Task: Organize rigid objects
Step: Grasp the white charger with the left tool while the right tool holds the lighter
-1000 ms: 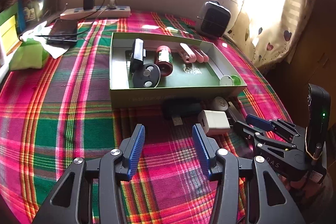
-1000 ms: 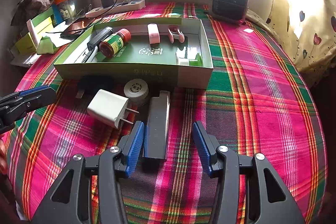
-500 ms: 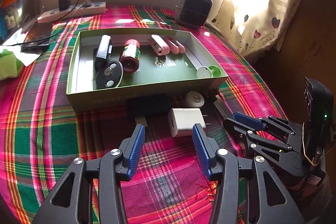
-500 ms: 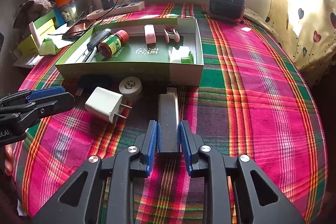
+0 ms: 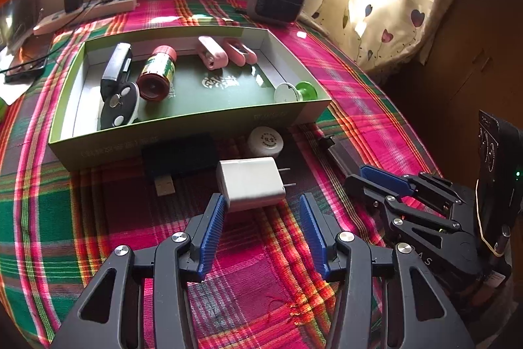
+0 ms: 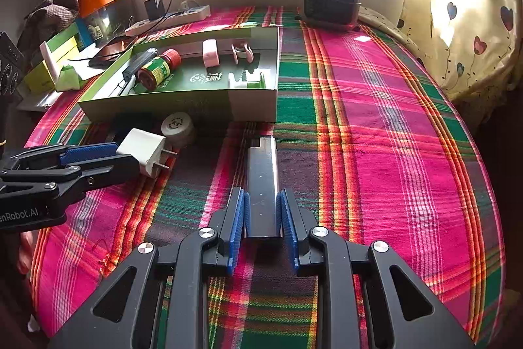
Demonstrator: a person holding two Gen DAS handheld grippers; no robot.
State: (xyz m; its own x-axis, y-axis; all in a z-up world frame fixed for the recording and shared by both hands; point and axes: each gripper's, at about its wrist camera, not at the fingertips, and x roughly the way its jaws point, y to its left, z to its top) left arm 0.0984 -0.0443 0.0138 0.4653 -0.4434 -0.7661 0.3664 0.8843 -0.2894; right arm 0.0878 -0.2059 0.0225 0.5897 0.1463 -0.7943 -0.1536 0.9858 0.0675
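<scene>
I have the plaid-covered counter [image 6: 376, 126] filling both views, and on it, in the upper left of the right wrist view, the green box [image 6: 183, 102] that I take to be the destination for the loose pieces. Inside it already lie a red-capped bottle [image 6: 158, 67], pink clips [image 6: 210, 53] and a dark remote-like piece [image 5: 115, 67].

The step in hand, as I judge it, is picking up the next two loose items from in front of the box. My right gripper [image 6: 261, 211] has its jaws drawn in narrow against the sides of the dark flat bar [image 6: 261, 175], which lies lengthwise at centre frame, its far end pointing toward the box wall; the bar looks to rest on the cloth, though I cannot be sure. My left gripper [image 5: 261, 215] has its jaws standing wide, with the near edge of the white charger plug [image 5: 250, 183] just entering the gap and one pad just beside its corner, gripping nothing.

Also loose by the box wall are a black USB adapter [image 5: 178, 157] and a small round white tin [image 5: 265, 141].

Next I should lift the bar clear of the box rim before carrying it over, and push the left jaws further around the plug before squeezing, minding its prongs.
</scene>
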